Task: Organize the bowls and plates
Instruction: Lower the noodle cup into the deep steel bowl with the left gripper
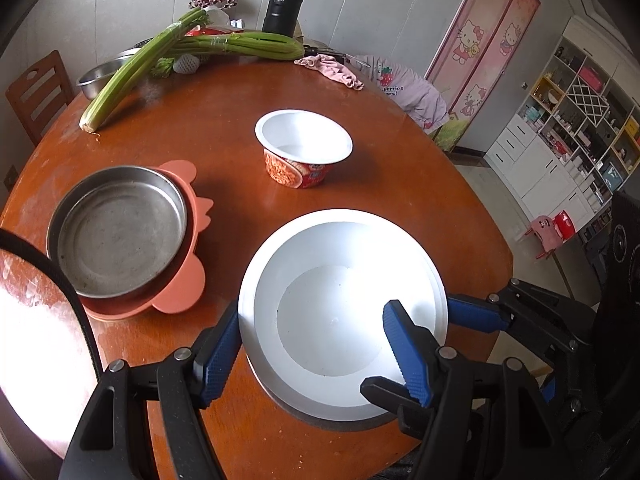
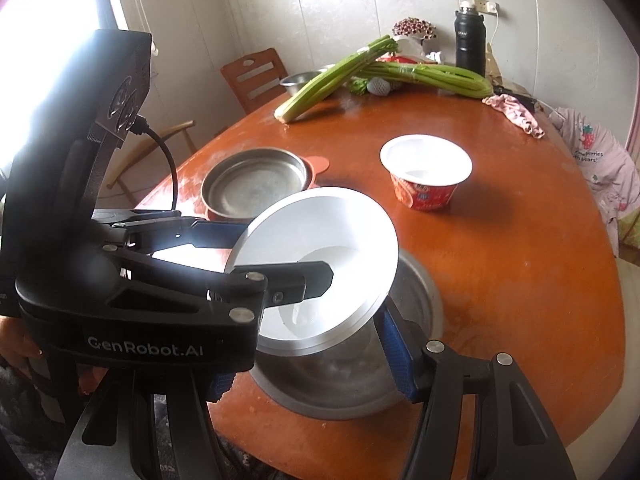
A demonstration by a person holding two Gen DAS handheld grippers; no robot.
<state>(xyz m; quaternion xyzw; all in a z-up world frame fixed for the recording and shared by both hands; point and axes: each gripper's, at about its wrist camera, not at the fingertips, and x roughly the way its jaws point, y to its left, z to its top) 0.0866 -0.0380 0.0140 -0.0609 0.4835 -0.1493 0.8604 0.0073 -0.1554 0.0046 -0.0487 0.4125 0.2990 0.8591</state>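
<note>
My left gripper (image 1: 312, 316) clamps the white bowl (image 1: 344, 280) at half spread, one ribbed blue pad (image 1: 220, 356) against the outside of its rim and the other down inside on the smooth wall. The bowl is round and glossy with a flat, wide lip. In the right wrist view it hangs tilted, mouth turned toward the far side of the table.

My right gripper (image 2: 304, 356) sits just beneath the white bowl with its jaws narrowly parted. One blue pad (image 2: 394, 356) lies at the bowl's lower lip, the other is hidden behind the left tool, and I cannot tell whether it grips anything.

Directly under the white bowl rests a dull steel basin (image 2: 416, 288), its rim ringing the bowl's lowered edge.

Left of the white bowl, a shallow brushed-steel pan (image 1: 120, 232) sits on a coral, lobe-edged plate (image 1: 180, 300). Beyond the bowl stands an empty paper noodle cup (image 1: 304, 148), white inside, printed red outside. Farther behind it lie long green celery stalks (image 1: 132, 72) and a black flask (image 1: 284, 8), all on the round, polished wooden table (image 1: 400, 184).
</note>
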